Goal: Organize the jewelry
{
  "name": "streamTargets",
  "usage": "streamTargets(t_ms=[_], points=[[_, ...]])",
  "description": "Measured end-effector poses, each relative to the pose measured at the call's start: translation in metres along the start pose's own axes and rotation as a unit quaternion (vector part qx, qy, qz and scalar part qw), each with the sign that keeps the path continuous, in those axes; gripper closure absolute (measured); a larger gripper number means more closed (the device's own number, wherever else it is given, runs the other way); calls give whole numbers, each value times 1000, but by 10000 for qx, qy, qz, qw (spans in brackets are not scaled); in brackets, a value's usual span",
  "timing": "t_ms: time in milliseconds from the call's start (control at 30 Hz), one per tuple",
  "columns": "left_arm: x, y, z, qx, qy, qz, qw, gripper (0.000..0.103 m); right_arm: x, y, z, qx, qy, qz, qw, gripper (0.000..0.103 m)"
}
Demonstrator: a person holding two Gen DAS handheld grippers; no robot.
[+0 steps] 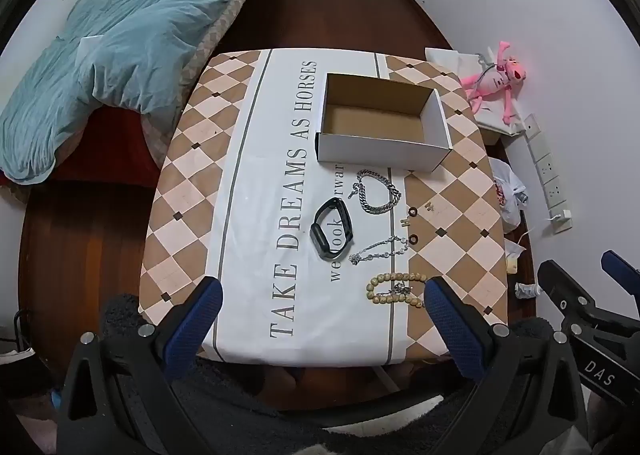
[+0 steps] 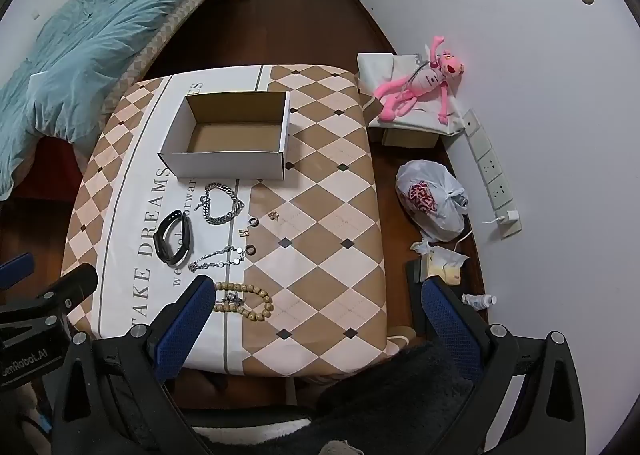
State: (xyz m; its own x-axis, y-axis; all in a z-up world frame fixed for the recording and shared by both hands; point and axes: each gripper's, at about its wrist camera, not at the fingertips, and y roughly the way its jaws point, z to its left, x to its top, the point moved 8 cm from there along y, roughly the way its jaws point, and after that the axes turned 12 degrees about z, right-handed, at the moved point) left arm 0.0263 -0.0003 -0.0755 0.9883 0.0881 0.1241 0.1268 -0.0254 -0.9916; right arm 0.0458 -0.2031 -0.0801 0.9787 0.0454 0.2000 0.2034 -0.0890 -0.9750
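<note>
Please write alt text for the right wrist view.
An empty open cardboard box sits on a checked tablecloth, with a black wristband, silver chains and a bead bracelet laid out before it. The right gripper hangs open above.

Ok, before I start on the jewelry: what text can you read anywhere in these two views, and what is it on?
"TAKE DREAMS AS HORSES": large print on the tablecloth.
"we ... ook ... rwar": smaller line beside it, partly covered by the black wristband and the box.
"DAS": on the right tongs, left wrist view.
"enRobot.AI": on the left tongs, right wrist view, cut off at the edge.
Red print on the plastic bag: too crumpled to read.
</note>
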Motion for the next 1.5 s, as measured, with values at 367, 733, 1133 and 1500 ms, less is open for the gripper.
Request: streamTargets(t_ms=[367, 733, 1133, 1500], points=[[1, 0, 0, 25, -3, -29, 10000, 0, -3, -4, 11, 72, -63, 31, 9999, 0], [0, -14, 4, 51, -14, -122, 9999, 0, -2, -6, 9, 101, -113, -10, 9999, 0], [0, -15, 6, 29, -14, -148, 9999, 0, -1, -8, 8, 88, -107, -13, 9999, 0], [-1, -15, 6, 27, -13, -165, 9999, 0, -1, -10, 6, 78, -110, -33, 9999, 0]])
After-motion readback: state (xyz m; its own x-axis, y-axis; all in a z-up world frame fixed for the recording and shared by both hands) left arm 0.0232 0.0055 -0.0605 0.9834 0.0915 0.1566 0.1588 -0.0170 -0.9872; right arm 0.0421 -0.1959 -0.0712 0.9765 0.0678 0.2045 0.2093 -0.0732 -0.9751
